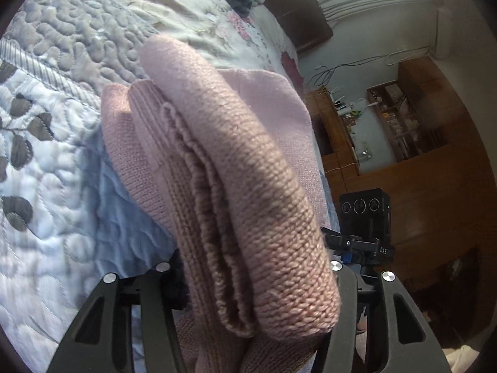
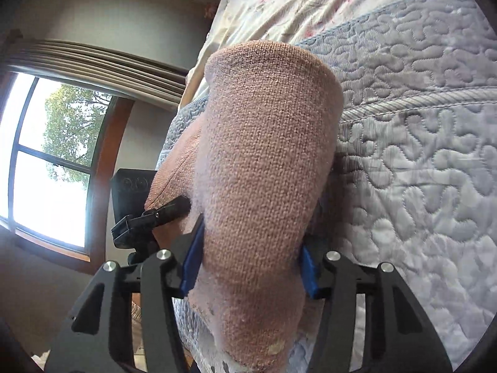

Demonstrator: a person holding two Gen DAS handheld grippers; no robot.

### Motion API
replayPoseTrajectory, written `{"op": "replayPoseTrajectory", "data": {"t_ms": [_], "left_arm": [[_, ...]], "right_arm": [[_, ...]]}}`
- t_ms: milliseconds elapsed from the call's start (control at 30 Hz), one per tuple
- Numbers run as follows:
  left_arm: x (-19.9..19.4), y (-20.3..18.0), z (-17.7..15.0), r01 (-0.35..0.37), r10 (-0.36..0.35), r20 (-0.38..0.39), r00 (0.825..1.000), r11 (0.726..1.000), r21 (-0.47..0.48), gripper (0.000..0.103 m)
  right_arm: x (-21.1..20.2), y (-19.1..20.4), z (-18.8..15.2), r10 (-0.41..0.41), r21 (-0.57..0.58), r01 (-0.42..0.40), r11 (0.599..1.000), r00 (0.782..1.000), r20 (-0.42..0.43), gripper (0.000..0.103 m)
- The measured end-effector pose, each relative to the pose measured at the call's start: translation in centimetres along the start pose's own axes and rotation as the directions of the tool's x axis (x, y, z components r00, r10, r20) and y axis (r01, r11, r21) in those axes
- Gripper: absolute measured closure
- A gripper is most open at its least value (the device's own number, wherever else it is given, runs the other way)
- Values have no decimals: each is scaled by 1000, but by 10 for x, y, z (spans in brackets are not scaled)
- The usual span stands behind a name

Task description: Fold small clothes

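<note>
1. Quilted pale blue bedspread (image 1: 62, 161), puffy stitched squiggles, grey leaf print on one panel; a corded ridge crosses it. Floral cream sheet (image 2: 298, 3) lies beyond it.
2. Wooden shelving (image 1: 413, 124) along the far wall, contents too small to read; window (image 2: 46, 155) with dark frame, tree outside, blown out bright.
3. Pink knit garment (image 1: 236, 186), folded into a thick bundle, several stacked layers with ribbed edges showing at the near end; held up over the bedspread, whether it touches the bed can't be told. Lower end cut off by the frame.
4. Left gripper (image 1: 248, 298): jaws spread wide around the bundle and clamped on it; fingertips hidden behind the knit.
5. Right gripper (image 2: 251, 267): blue pads (image 2: 191, 261) press both sides of the same knit, held partway open by its thickness.
6. Other gripper's black camera block (image 1: 365, 214) sits just beside the bundle.
</note>
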State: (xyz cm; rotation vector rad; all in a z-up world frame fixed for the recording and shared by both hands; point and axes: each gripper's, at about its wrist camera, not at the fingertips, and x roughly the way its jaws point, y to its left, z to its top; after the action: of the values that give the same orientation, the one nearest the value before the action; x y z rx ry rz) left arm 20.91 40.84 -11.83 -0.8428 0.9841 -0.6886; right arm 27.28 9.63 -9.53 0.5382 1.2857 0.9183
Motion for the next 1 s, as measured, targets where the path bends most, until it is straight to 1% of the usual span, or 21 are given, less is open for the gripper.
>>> {"op": "replayPoseTrajectory", "data": {"t_ms": [133,200,333,467,533,600,667,733,800,833,900,1000], "left_arm": [[25,-43,-25,56,-55,-11,998,998,20,49],[40,-64,-38,70,-70,-24,997,997,31,49],[70,-97,-68,71,-68,-58,996,996,53,49],[94,-108,-105,30,-26,-93,995,999,44,49],[107,-103,-120,-16,21,-114,993,999,46,48],[119,-88,-131,-55,54,-136,989,998,-4,48],[128,-69,-139,-90,82,-150,985,995,-47,44],[127,-60,-144,-74,66,-122,990,996,-59,42],[126,-61,-146,-89,82,-108,991,994,-60,41],[124,-63,-148,-107,100,-107,989,993,-56,41],[119,-70,-150,-153,149,-104,983,988,-36,39],[107,-86,-155,-221,220,-79,972,975,4,37]], "right_arm": [[-56,9,-24,-25,-35,26,999,999,24,52],[-84,7,-40,-41,-39,42,998,999,33,52],[-127,-8,-75,-62,-17,63,998,997,45,52],[-150,-36,-110,-76,31,75,997,996,37,52],[-151,-52,-125,-88,64,86,994,996,25,52],[-144,-68,-137,-114,91,113,989,993,6,51],[-141,-81,-150,-128,109,128,986,992,-6,48],[-139,-89,-156,-115,117,113,987,993,11,45],[-138,-87,-158,-127,111,124,986,992,20,43],[-140,-85,-160,-140,100,137,985,990,19,40],[-134,-72,-162,-163,87,161,983,987,15,37],[-130,-60,-165,-193,75,191,979,981,21,35]]}}
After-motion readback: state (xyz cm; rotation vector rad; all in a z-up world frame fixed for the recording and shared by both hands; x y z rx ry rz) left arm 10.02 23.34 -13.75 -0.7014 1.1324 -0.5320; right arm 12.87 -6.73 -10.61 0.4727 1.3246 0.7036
